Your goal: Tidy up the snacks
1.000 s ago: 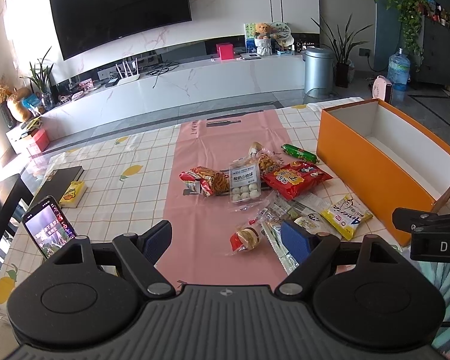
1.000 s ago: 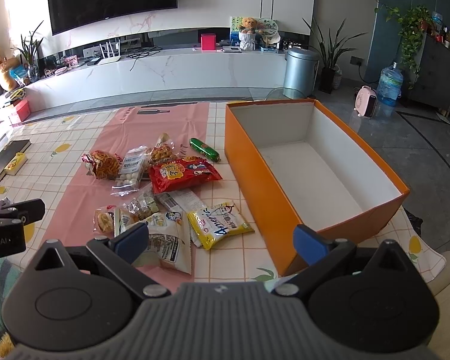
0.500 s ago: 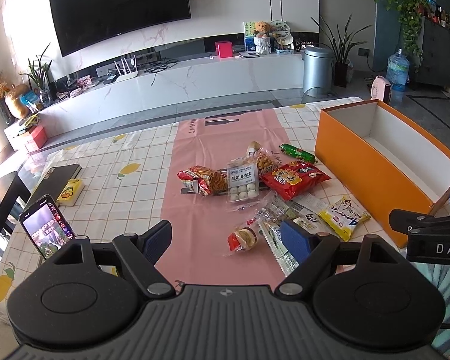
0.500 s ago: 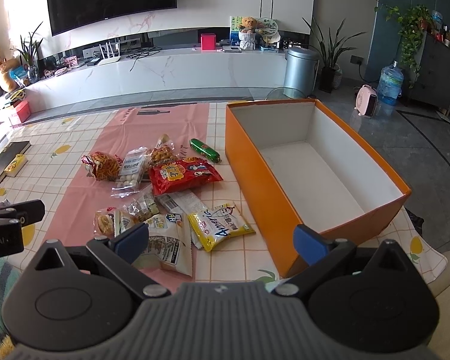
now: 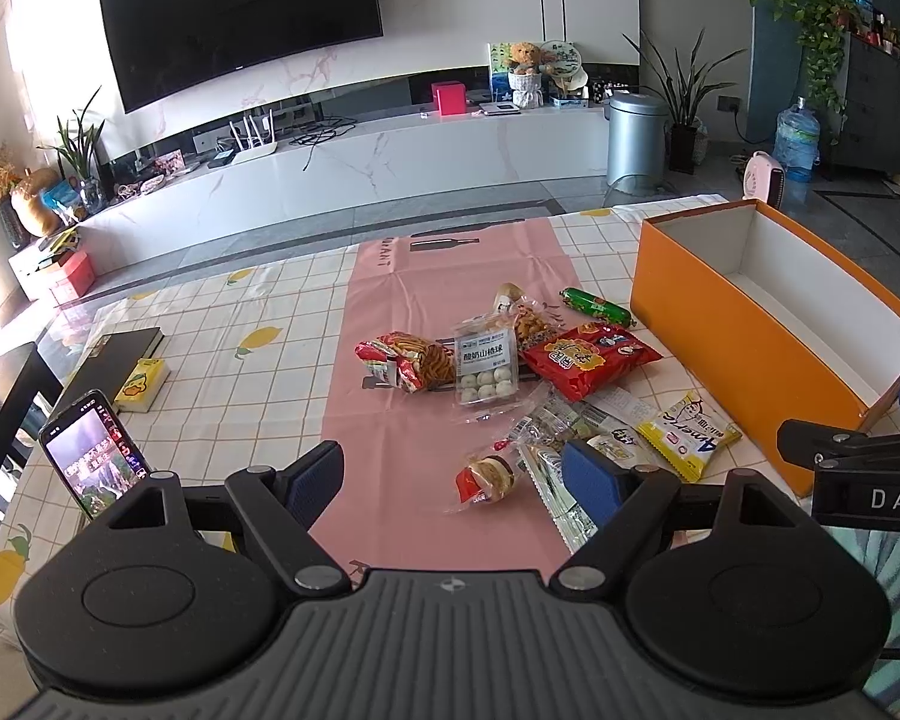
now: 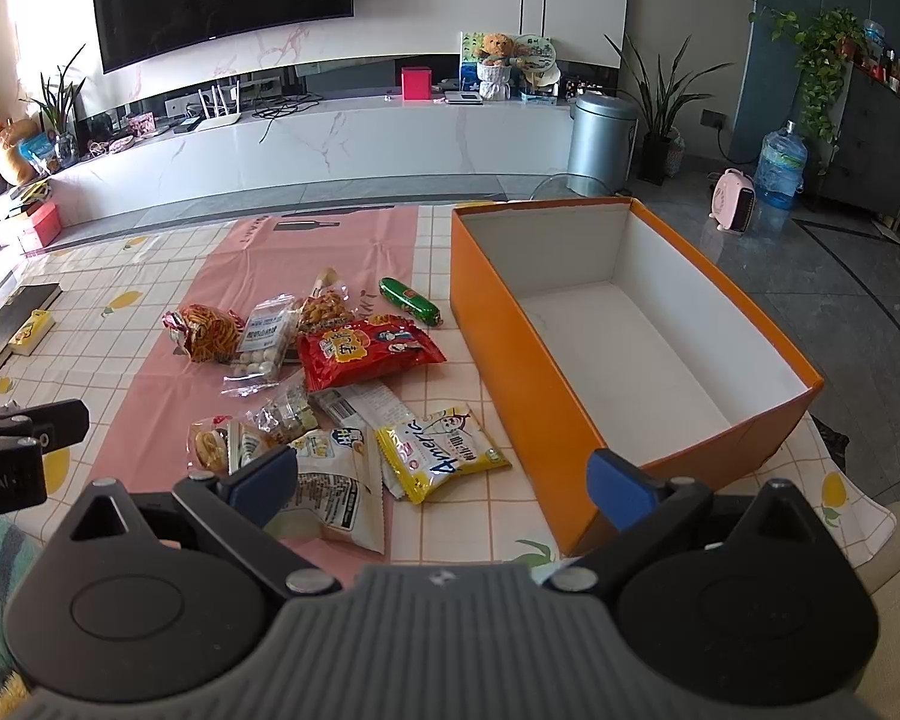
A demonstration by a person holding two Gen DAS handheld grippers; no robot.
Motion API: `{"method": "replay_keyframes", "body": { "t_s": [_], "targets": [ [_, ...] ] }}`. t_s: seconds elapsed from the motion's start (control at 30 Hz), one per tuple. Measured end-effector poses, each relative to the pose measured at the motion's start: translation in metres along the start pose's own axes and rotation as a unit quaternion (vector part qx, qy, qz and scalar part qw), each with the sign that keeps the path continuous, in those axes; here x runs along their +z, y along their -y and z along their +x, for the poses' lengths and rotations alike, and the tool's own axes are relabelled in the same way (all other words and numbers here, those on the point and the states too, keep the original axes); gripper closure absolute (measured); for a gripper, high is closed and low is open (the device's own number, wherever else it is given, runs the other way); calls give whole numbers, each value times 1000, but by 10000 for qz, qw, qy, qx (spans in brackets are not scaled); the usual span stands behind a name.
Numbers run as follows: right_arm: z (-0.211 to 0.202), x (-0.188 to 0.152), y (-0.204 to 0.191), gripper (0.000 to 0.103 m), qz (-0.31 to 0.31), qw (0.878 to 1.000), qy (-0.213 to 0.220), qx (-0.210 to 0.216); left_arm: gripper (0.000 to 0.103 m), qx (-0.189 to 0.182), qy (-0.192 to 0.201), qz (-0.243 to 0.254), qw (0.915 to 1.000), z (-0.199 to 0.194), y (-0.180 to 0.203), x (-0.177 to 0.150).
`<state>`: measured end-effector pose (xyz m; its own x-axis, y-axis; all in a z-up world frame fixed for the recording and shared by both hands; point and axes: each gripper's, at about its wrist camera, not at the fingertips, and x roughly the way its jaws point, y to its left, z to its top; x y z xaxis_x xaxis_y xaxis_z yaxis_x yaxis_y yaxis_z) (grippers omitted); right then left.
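Bare tablecloth (image 5: 222,354) flanks the snack pile (image 5: 510,378) beside the orange box (image 6: 534,372); both grippers (image 5: 453,483) (image 6: 444,477) gape, holding nothing.

Orange box (image 6: 528,372), white inside; pink runner (image 5: 390,420) on white lemon-print grid tablecloth (image 5: 222,372).
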<state>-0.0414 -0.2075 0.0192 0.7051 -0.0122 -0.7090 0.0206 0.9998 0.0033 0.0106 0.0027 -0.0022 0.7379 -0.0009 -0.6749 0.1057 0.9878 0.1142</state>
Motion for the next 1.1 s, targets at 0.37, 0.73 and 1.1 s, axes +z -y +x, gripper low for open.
{"method": "replay_keyframes", "body": {
  "t_s": [0.37, 0.73, 1.1],
  "targets": [
    [0, 0, 0, 4, 4, 10000, 0, 5, 7, -1, 3, 1, 10000, 0, 0, 0],
    [2, -1, -2, 4, -1, 10000, -4, 27, 7, -5, -3, -11, 10000, 1, -1, 0],
    [7, 0, -1, 4, 58, 9999, 24, 125, 7, -27, -42, -27, 10000, 5, -1, 0]
  ]
}}
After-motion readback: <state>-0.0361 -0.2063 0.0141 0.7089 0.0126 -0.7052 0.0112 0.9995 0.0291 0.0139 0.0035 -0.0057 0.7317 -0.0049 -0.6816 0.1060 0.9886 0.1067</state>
